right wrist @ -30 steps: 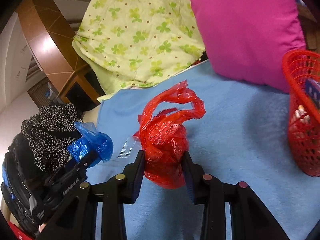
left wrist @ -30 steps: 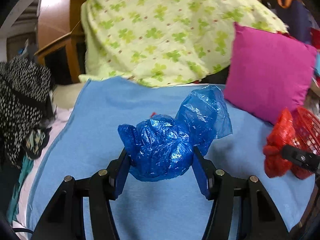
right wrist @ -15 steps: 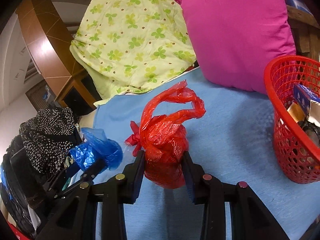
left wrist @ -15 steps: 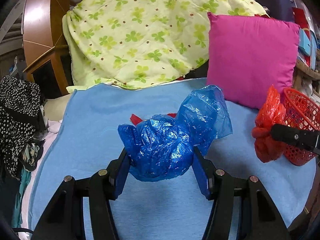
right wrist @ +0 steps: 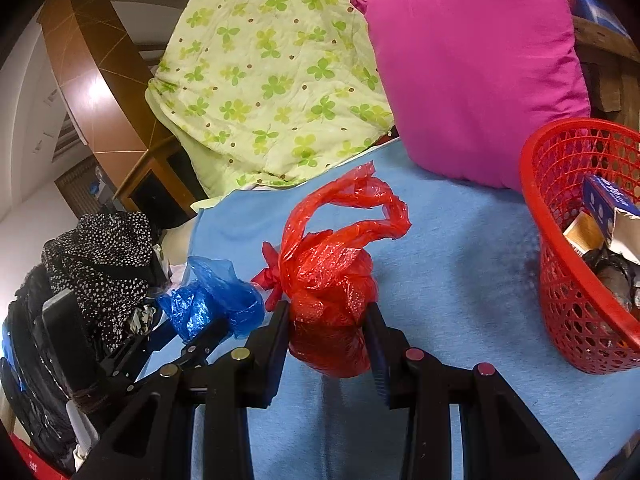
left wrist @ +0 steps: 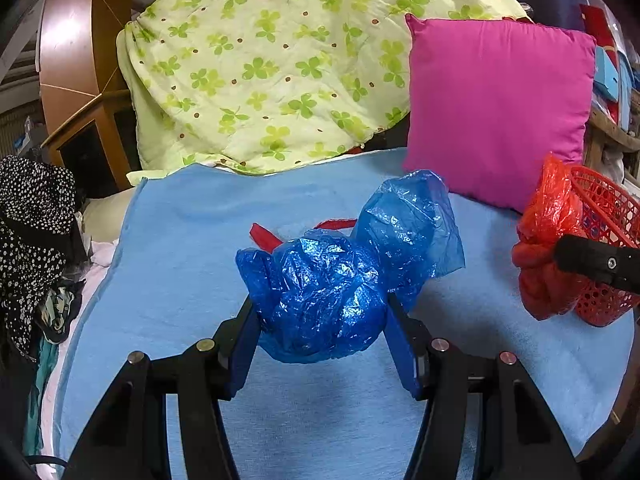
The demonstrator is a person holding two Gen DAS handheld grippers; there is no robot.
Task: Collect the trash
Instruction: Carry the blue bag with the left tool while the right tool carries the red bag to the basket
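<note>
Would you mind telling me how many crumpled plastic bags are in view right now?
2. The blue plastic bag is clamped in the left gripper; the red plastic bag is clamped in the right gripper. More may lie hidden in the red basket.

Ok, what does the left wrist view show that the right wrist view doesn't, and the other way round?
Only the left wrist view shows the left claw from behind, shut on the blue plastic bag, and a red strip lying on the blue blanket beyond it. Only the right wrist view shows the inside of the red basket, holding a blue box and other trash, and the right claw shut on the red plastic bag. Both show the two bags, the basket, the blanket, the pink pillow and the green clover quilt.
</note>
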